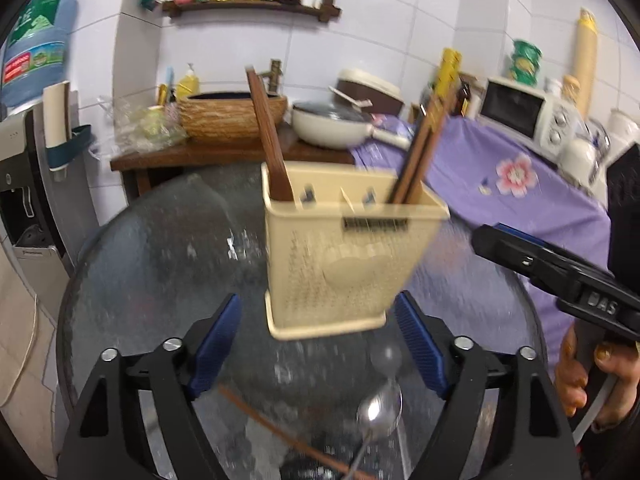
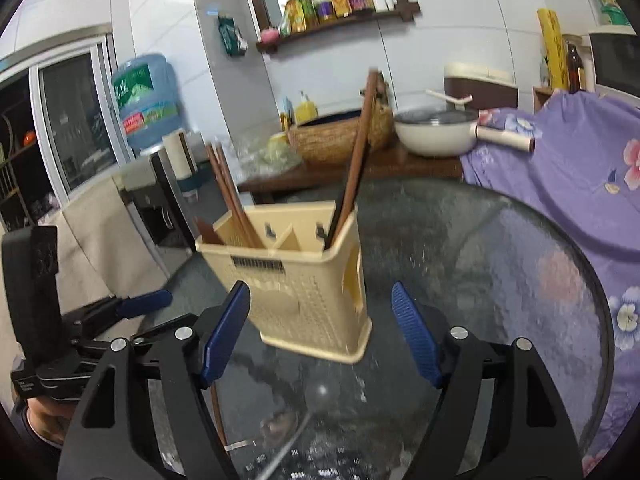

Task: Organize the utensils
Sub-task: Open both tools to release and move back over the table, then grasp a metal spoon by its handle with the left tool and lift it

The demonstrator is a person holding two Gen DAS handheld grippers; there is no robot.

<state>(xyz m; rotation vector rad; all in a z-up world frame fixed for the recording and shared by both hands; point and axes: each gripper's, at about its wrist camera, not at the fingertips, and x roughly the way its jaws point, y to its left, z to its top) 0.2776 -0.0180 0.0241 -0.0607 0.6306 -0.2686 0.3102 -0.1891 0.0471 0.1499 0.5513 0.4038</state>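
A cream plastic utensil holder stands on the round glass table; it also shows in the right wrist view. Brown chopsticks lean in its left and right compartments. A metal spoon and a single brown chopstick lie on the glass in front of it. My left gripper is open and empty, just short of the holder. My right gripper is open and empty, also just before the holder; it shows at the right of the left wrist view.
A wooden side table behind holds a woven basket and a white pan. A purple flowered cloth covers the counter at right, with a toaster oven. A water dispenser stands at left.
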